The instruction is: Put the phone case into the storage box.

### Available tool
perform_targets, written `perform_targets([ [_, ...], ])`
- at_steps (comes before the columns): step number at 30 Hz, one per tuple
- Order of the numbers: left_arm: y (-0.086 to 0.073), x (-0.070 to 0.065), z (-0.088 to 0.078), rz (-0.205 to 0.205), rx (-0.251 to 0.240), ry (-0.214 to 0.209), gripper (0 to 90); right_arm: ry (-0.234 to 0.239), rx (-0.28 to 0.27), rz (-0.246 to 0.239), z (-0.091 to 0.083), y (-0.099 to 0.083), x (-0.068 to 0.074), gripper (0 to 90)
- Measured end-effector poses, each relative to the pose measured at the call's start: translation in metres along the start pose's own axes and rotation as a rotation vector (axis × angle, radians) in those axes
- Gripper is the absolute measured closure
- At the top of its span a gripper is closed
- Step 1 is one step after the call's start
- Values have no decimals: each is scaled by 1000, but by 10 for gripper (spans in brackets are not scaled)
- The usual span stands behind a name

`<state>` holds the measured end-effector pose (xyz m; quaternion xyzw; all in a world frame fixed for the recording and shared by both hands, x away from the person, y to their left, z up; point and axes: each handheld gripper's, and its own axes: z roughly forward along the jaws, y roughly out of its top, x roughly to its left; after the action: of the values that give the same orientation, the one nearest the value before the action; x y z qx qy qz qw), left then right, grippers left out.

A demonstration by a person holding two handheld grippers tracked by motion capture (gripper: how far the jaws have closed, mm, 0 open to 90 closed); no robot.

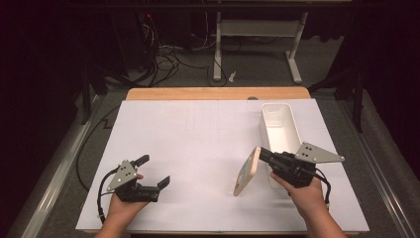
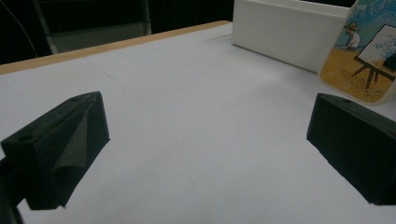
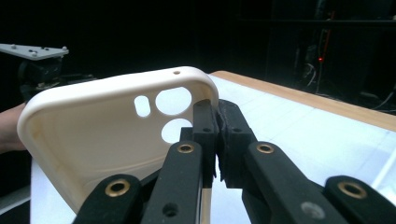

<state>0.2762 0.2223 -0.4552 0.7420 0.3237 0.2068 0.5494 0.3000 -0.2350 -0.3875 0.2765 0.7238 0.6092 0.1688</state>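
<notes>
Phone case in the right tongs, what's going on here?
A person works at a white table with tongs in each hand. The right tongs are shut on the edge of a cream phone case, near its camera cutouts, holding it on end just left of a white bin. The case's outer side carries a painted picture. The left tongs sit open near the table's front left, gripping nothing.

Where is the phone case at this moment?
In the high view the phone case is at the right of the table, clamped on edge in the right gripper, just left of the white bin and lifted above the white sheet.
</notes>
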Motion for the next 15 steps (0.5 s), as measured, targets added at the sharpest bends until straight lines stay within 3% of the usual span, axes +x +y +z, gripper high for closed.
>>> perform_targets([
  [15,0,-2,1,2,-2,-13,2,-79,-61,2,-13,7,-6,879],
])
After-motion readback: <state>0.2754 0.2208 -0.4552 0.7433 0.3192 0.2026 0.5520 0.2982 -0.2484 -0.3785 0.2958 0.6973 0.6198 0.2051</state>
